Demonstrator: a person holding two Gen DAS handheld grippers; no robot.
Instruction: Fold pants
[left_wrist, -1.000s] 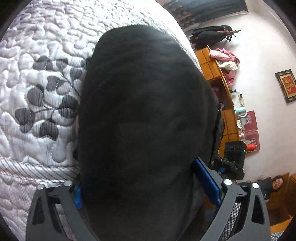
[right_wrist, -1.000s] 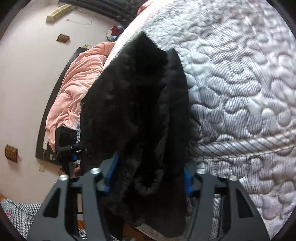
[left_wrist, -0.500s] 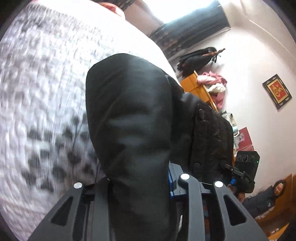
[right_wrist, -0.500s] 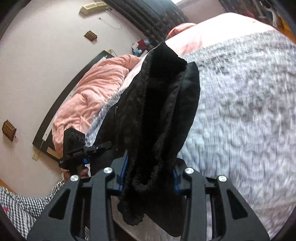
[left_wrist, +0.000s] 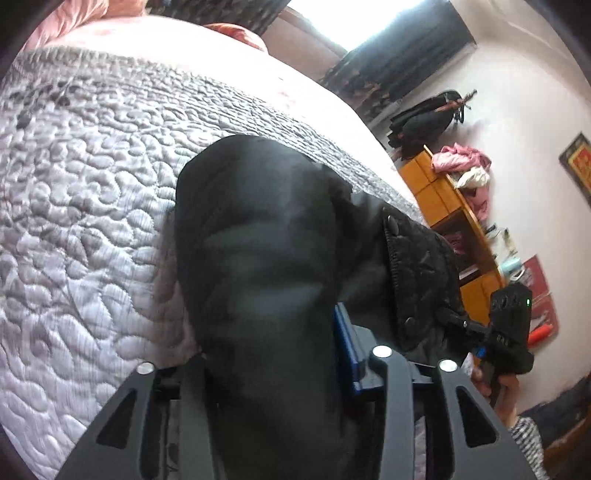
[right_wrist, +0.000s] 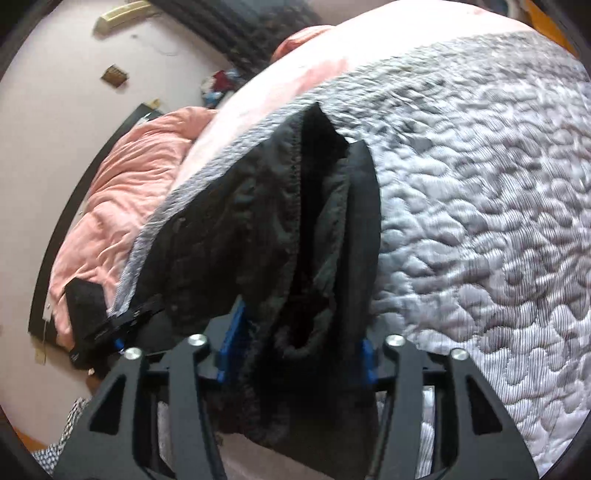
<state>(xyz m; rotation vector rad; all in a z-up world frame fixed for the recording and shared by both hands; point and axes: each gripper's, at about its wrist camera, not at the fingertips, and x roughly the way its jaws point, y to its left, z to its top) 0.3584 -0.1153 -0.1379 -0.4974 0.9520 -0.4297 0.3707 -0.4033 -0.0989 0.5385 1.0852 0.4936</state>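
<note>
Item: black pants, thick, fleece-lined, pile showing at the open edge; bunched in heavy rounded folds, raised above the bed.
Left tool: clamped on smooth outer cloth, jaws lately widened.
Right tool: clamped on the fuzzy doubled edge, jaws likewise lately widened.
Support: bed under a grey quilted cover, puckered stitching with leaf print; pink blanket beyond.
Handling, as judged: keep both grips level and taut, lay the fold squarely onto the quilt, release only once the cloth rests flat.
</note>
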